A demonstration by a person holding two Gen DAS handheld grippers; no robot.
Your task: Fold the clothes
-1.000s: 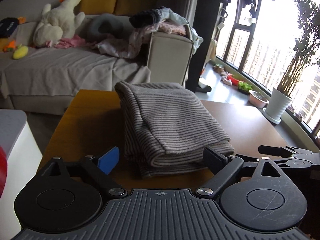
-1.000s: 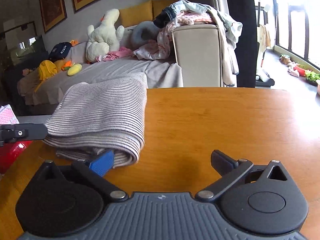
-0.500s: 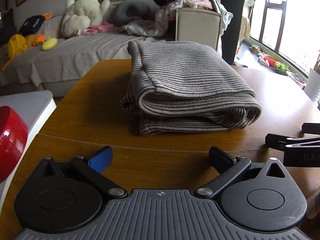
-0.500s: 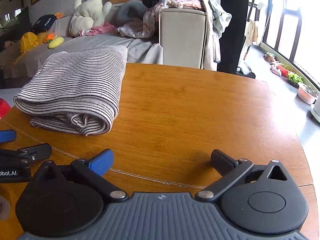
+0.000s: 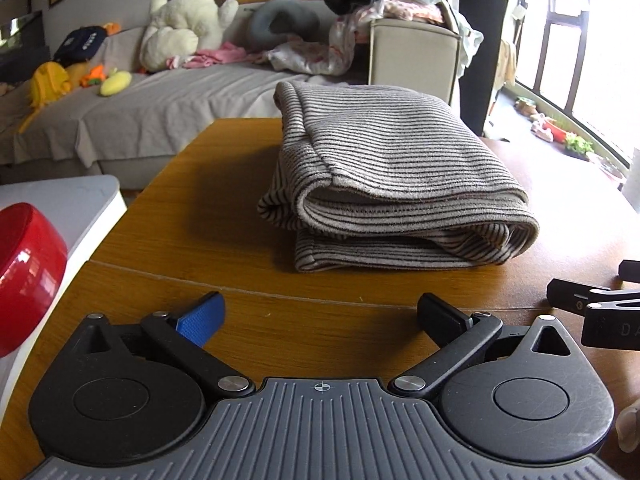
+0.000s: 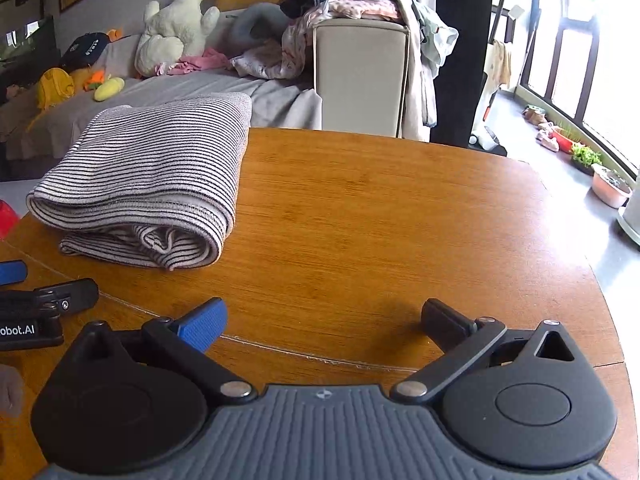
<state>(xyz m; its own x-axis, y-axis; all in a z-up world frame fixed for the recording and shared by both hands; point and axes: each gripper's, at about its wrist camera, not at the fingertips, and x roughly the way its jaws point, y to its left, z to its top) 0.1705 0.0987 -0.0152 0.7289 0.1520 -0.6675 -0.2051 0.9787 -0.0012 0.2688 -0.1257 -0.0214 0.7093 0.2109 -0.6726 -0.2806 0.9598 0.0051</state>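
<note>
Grey-and-black striped knit garment (image 5: 396,184), folded into a thick rectangular bundle, lying on a wooden table (image 6: 380,216). Sits centre frame in the left wrist view, middle left in the right wrist view. Stacked layers and a rolled fold showing along the near edge, top surface smooth. Left gripper (image 5: 320,316) at lower centre, jaws spread wide, empty, apart from the garment. Right gripper (image 6: 324,320) likewise released, holding nothing, over bare wood. Red bowl (image 5: 24,276) at the left edge. Sofa (image 5: 160,108) with a plush toy (image 5: 184,24) upper left.
</note>
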